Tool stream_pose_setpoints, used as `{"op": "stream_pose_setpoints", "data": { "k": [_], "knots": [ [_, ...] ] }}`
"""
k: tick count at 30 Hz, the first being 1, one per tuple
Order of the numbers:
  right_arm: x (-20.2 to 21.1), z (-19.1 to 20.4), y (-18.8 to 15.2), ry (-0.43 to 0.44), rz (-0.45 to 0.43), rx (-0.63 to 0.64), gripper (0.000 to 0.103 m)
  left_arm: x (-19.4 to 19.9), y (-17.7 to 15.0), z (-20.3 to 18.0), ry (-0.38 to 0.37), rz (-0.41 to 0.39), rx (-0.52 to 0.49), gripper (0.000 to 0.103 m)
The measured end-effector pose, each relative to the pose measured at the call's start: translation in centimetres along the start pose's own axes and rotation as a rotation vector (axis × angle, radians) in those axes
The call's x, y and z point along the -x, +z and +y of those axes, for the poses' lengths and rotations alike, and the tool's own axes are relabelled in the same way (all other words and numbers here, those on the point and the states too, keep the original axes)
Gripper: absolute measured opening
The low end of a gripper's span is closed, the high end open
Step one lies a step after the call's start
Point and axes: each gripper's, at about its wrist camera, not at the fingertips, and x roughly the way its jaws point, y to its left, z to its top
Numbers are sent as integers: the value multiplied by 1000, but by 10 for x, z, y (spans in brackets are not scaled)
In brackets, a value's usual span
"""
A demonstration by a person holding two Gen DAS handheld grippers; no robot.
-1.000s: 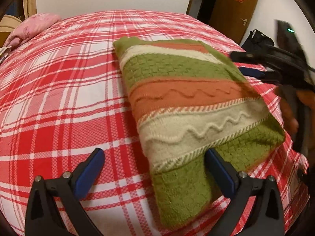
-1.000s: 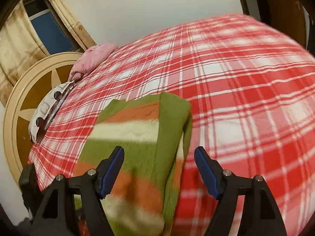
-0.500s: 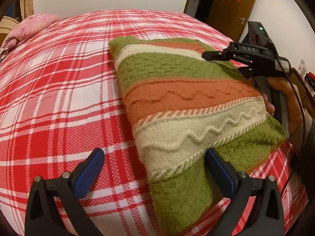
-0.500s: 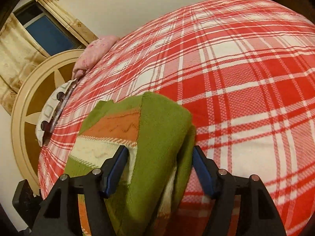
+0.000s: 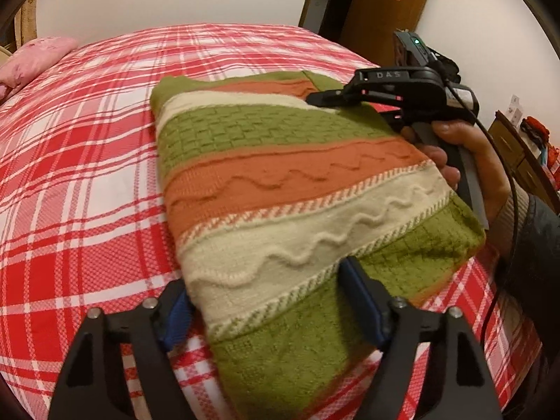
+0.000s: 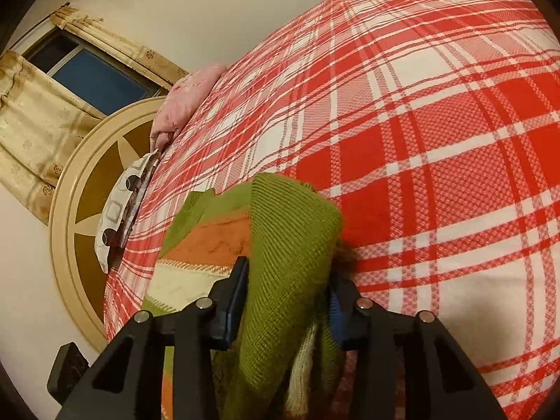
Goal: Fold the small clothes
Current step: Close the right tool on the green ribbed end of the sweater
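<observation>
A folded knit sweater (image 5: 280, 175) with green, orange and cream stripes lies on the red plaid bed (image 5: 77, 161). My left gripper (image 5: 266, 301) is shut on the sweater's near edge, with the cream and green bands between its blue pads. My right gripper (image 6: 290, 297) is shut on the sweater's far right edge, where the thick green fold (image 6: 290, 245) bunches between its pads. In the left wrist view the right gripper (image 5: 392, 94) reaches over the sweater from the right, held by a hand.
A pink pillow (image 5: 35, 59) lies at the bed's far left, by a round cream headboard (image 6: 80, 210) and a curtained window (image 6: 91, 77). A brown door (image 5: 385, 10) stands behind the bed. A wooden cabinet (image 5: 525, 150) stands at the right.
Both grippers have closed onto the sweater: the left on its near edge, the right on its right-hand green fold. The right gripper moved in over the sweater.
</observation>
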Motion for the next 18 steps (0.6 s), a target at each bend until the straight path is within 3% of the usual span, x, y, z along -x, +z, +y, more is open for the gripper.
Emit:
{"op": "stream_pose_setpoints", "data": {
  "k": [2,7,8,13,18],
  "knots": [
    [-1,3,-2,-1,-1,4,35,3,0,3,-16,-1,17,68],
    [-2,-1,-1,-4,5,-6,35,3,0,2,-22,-8,23,62],
    [-2,-1,-1,-2,4,-9,35,4,0,1,-28,-13,22,53],
    [8,8,-6,-3,-36,17,31,18,-8,1,-27,-56,26,32],
    [17,12,-10,1,-85,25,30,26,-9,-6,15,-67,-5,25]
  ]
}}
